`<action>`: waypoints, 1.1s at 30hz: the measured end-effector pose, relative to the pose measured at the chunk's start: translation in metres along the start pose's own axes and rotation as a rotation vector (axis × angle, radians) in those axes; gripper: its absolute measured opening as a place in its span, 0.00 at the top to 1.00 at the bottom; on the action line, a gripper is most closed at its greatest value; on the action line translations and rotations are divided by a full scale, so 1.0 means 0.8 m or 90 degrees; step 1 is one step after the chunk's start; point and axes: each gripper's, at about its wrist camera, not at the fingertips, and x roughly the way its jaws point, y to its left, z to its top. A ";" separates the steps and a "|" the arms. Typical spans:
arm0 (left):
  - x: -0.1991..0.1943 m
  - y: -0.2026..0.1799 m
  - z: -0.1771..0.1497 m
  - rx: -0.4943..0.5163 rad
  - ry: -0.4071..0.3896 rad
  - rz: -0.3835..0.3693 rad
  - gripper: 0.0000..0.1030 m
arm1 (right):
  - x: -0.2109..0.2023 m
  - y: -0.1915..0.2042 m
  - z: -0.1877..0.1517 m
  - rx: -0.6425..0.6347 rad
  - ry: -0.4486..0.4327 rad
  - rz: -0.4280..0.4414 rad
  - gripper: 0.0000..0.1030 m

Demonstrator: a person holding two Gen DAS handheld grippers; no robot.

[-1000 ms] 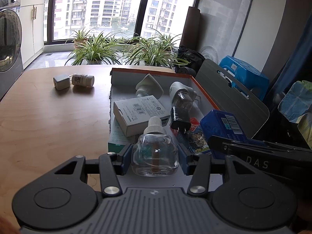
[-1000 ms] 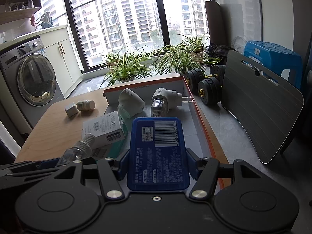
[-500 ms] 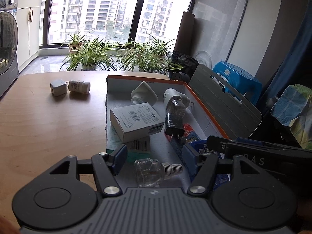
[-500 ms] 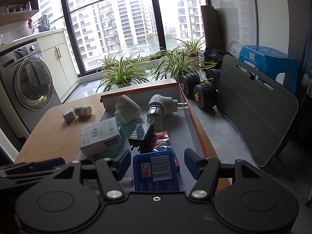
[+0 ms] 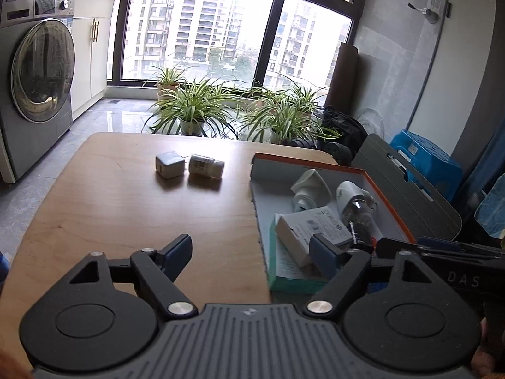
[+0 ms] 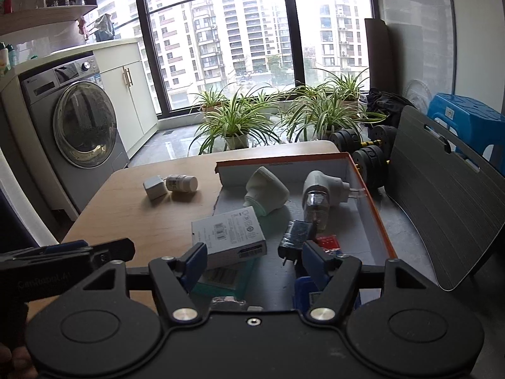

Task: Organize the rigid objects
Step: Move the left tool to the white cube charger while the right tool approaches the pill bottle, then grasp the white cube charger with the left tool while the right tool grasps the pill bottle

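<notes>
Left gripper (image 5: 249,252): jaws spread wide, nothing between them; low centre of the left wrist view, over the table edge beside the box.
Right gripper (image 6: 254,260): jaws wide apart, holding nothing; low centre of the right wrist view, above the near end of the box.
Box (image 6: 375,218): one, orange-rimmed with a grey floor, right half of the table.
In the box, counted: one white carton (image 6: 228,237) with barcodes, lying on one teal flat pack (image 6: 221,282); one white cone-shaped piece (image 6: 268,194); one white plug-in unit with a clear bottle (image 6: 318,195); one black charger plug (image 6: 296,241); one red packet (image 6: 328,241); one blue pack (image 6: 303,293) and one clear bottle (image 6: 228,300), both partly hidden by the gripper at the near end.
Outside the box, counted: one white cube adapter (image 5: 169,165) and one small white pill bottle (image 5: 206,165) on its side, just beside each other, upper centre of the left view.
Writing: "DAS" on the black gripper body at lower right of the left view; carton print too small to read.
Surface: one light wooden table (image 5: 126,208) with rounded corners.
Room: washing machine (image 6: 79,126) at left, potted spider plants (image 6: 233,120) by a tall window with apartment blocks outside, dumbbells (image 6: 369,154), grey slatted board (image 6: 442,189), blue stool (image 6: 467,117) at right.
</notes>
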 end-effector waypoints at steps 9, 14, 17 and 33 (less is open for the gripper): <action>0.067 0.079 0.054 0.087 0.007 0.019 0.07 | 0.025 0.015 0.042 -0.029 0.010 0.029 0.21; 0.125 0.103 0.080 0.144 0.023 -0.008 0.07 | 0.061 0.008 0.070 -0.035 0.024 0.044 0.21; 0.162 0.110 0.086 0.196 0.041 -0.047 0.06 | 0.107 -0.011 0.097 -0.046 0.034 0.048 0.21; 0.259 0.138 0.087 0.321 0.083 -0.150 0.31 | 0.189 -0.029 0.141 -0.077 0.025 0.086 0.21</action>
